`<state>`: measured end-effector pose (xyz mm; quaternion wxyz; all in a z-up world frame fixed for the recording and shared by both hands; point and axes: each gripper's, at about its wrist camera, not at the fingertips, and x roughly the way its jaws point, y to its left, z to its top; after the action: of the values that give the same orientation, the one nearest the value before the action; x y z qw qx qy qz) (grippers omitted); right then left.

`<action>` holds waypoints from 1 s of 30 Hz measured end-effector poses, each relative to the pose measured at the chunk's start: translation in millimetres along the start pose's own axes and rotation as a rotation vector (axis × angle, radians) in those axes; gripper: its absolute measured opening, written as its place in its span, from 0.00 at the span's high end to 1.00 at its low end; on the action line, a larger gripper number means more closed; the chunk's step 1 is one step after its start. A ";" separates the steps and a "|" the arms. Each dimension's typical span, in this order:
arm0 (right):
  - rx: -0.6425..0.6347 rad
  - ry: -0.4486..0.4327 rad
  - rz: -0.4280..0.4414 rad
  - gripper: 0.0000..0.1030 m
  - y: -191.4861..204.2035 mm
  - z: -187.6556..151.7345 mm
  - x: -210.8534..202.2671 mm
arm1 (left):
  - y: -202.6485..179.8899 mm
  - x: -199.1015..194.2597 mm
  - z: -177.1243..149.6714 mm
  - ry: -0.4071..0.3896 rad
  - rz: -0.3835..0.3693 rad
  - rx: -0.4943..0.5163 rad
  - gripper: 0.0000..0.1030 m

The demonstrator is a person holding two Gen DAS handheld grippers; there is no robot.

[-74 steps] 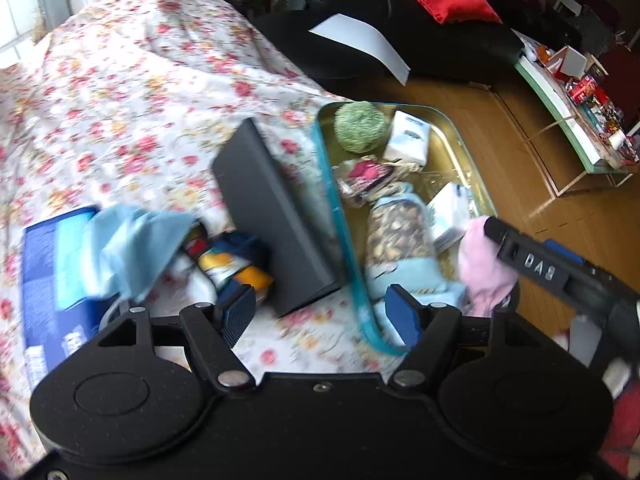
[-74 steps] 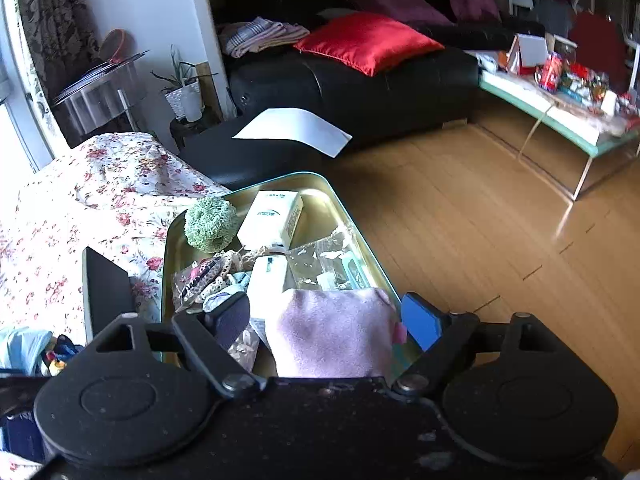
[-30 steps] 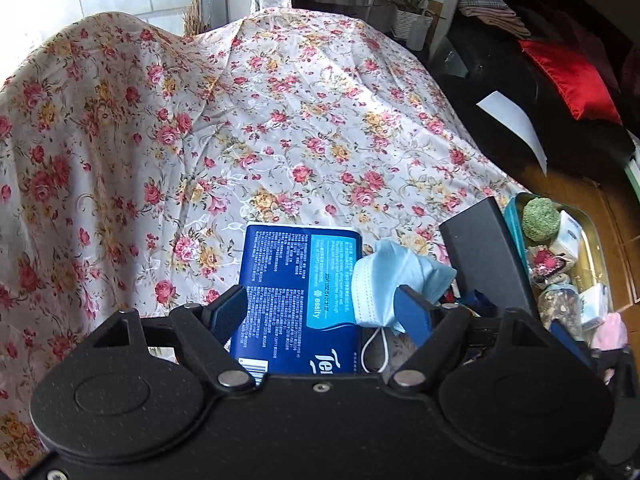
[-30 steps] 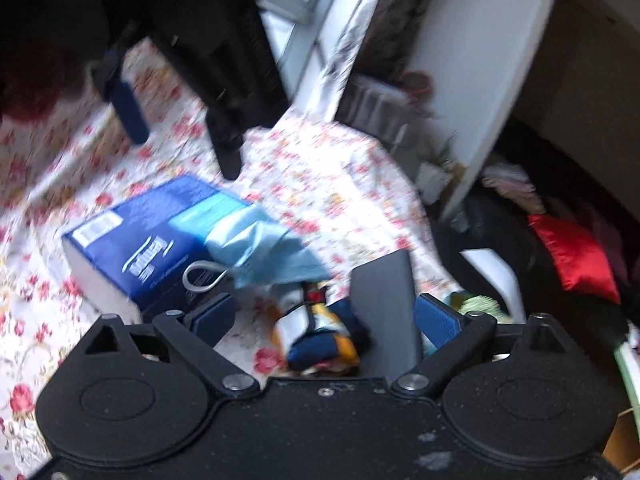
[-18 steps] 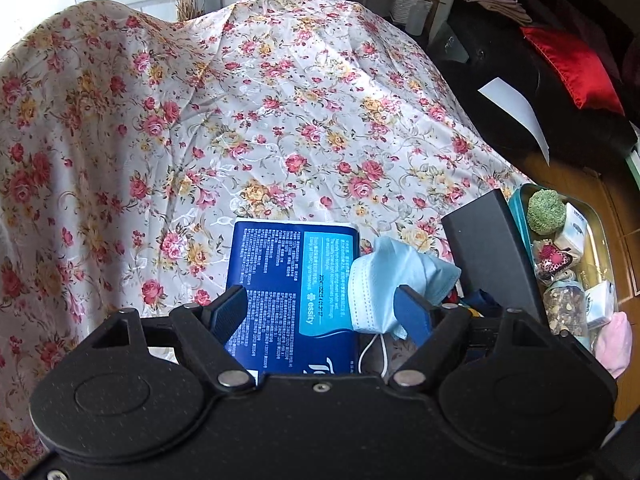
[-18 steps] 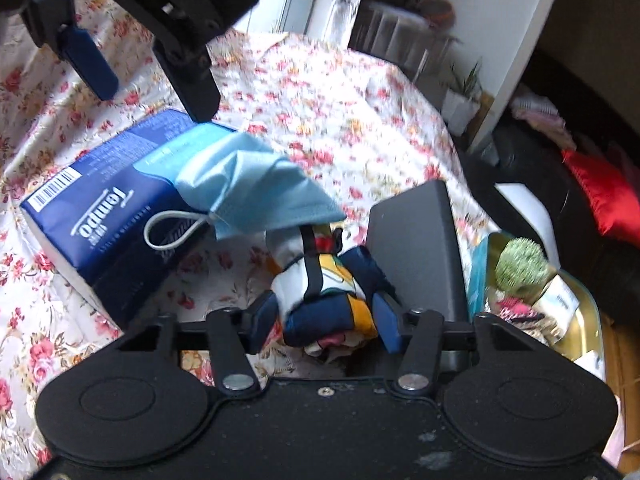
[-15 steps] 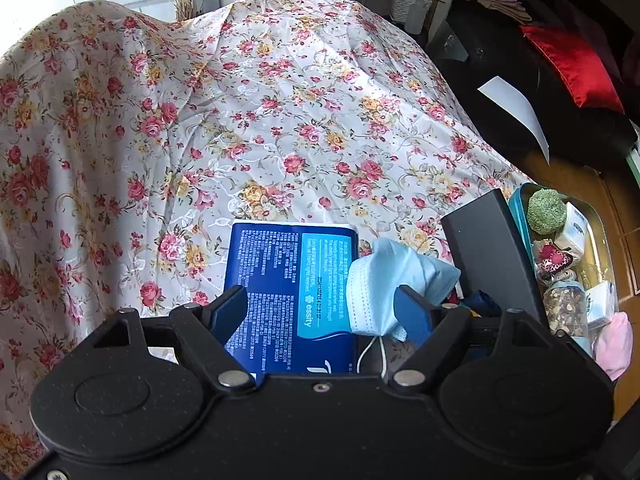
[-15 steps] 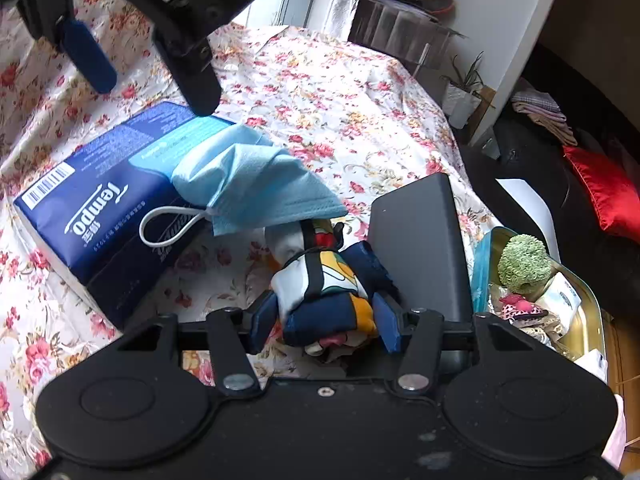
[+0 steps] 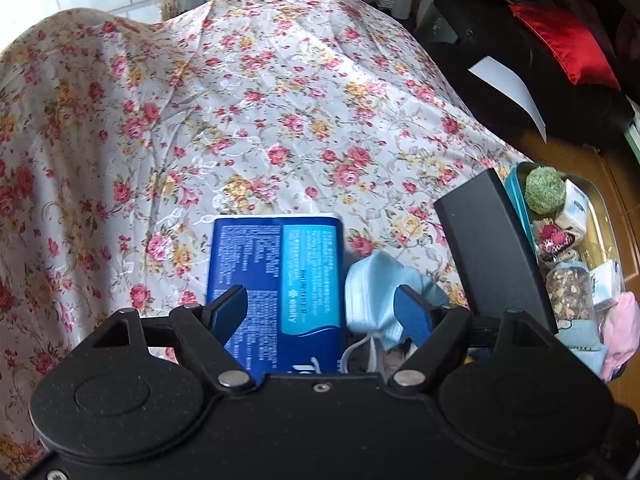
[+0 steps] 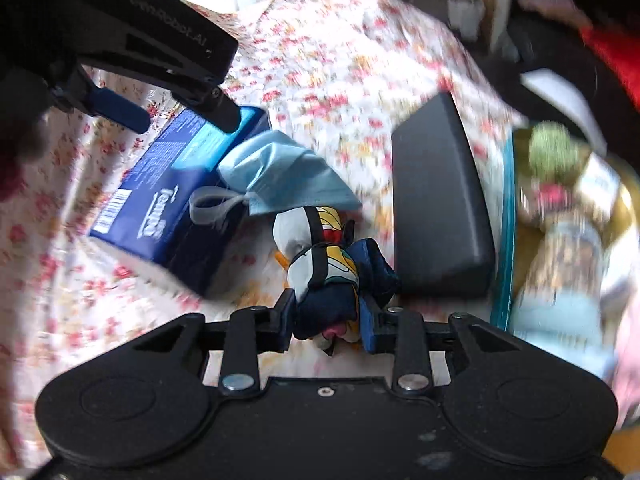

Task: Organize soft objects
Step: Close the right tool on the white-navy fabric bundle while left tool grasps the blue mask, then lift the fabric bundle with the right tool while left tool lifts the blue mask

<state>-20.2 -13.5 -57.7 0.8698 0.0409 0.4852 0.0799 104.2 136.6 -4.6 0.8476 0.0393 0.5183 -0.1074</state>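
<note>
My right gripper (image 10: 329, 326) is shut on a rolled navy, white and yellow cloth (image 10: 324, 276), just above the floral cover (image 10: 328, 60). A light blue face mask (image 10: 280, 174) lies beside it against a blue tissue pack (image 10: 168, 200). My left gripper (image 9: 322, 314) is open above the tissue pack (image 9: 276, 280) and the mask (image 9: 380, 284); it also shows in the right wrist view (image 10: 180, 116). A teal-rimmed tray (image 9: 518, 196) on the right holds several soft items, among them a green ball (image 9: 544, 190) and a pink cloth (image 9: 620, 328).
A black case (image 9: 492, 252) lies between the cloths and the tray; it also shows in the right wrist view (image 10: 436, 208). A black sofa with a red cushion (image 9: 560, 40) and a white sheet of paper (image 9: 506, 88) stands behind. Wooden floor (image 9: 624, 184) lies to the right.
My right gripper has closed tighter on the rolled cloth and swung right toward the tray, blurring the view. My left gripper has stayed open over the tissue pack, shifting slightly.
</note>
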 end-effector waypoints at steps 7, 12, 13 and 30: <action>0.126 0.017 0.068 0.69 -6.6 -35.7 -27.0 | -30.4 8.8 0.9 0.012 -0.015 0.078 0.26; 0.163 -0.014 0.079 0.66 -11.3 -44.0 -36.8 | -55.4 21.4 -4.3 0.030 -0.005 0.157 0.25; 0.162 -0.020 0.074 0.64 -12.7 -43.8 -37.7 | -59.9 25.6 -5.6 0.037 0.002 0.175 0.24; 0.171 -0.089 0.067 0.52 -22.9 -43.5 -44.0 | -96.8 69.8 -11.2 0.081 0.160 0.311 0.18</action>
<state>-77.7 -44.2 -47.1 0.8807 0.1344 0.4495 0.0653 103.7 34.5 -67.3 0.8156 0.2154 0.5242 -0.1167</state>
